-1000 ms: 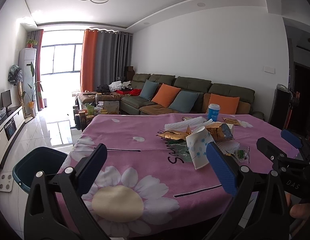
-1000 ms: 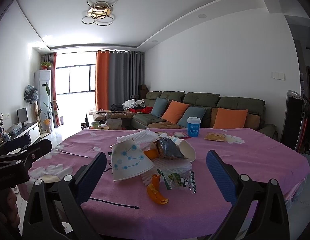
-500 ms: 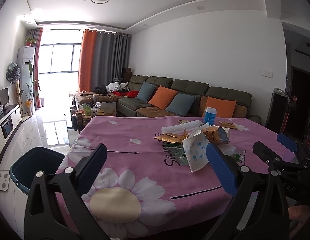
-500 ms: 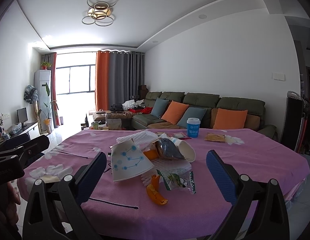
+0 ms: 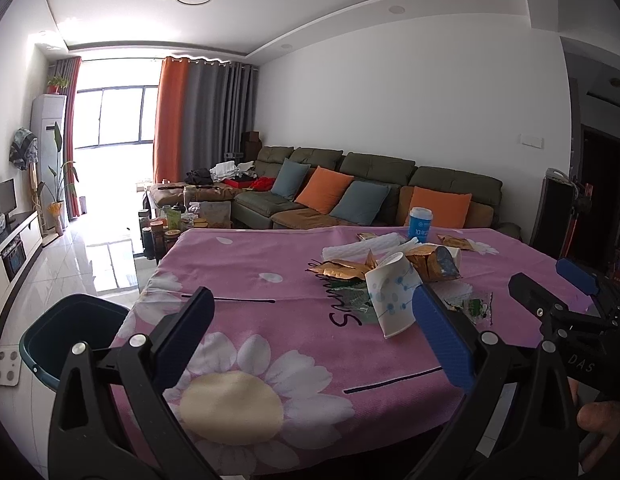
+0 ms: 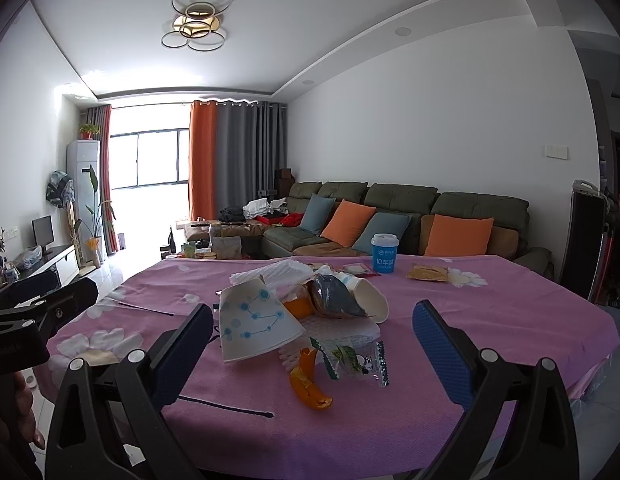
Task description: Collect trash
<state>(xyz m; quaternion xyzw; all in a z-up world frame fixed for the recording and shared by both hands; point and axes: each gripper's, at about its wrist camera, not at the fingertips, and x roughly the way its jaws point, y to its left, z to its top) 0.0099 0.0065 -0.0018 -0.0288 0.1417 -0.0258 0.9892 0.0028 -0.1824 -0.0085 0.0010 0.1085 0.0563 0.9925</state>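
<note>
Both my left gripper (image 5: 310,340) and right gripper (image 6: 313,344) hung wide apart, empty. The toppled paper cup (image 6: 256,326) lay on the pink tablecloth (image 6: 489,320), touching the orange peel (image 6: 308,380); light and crushable, I judged, best pinched gently at its rim.

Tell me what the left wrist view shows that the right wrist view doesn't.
Left wrist only: the dark bin on the floor beside the table, plus the right gripper. Right wrist only: the orange peel and green snack wrapper seen clearly, plus the left gripper. Both: the tipped paper cup, blue-lidded cup, sofa.
</note>
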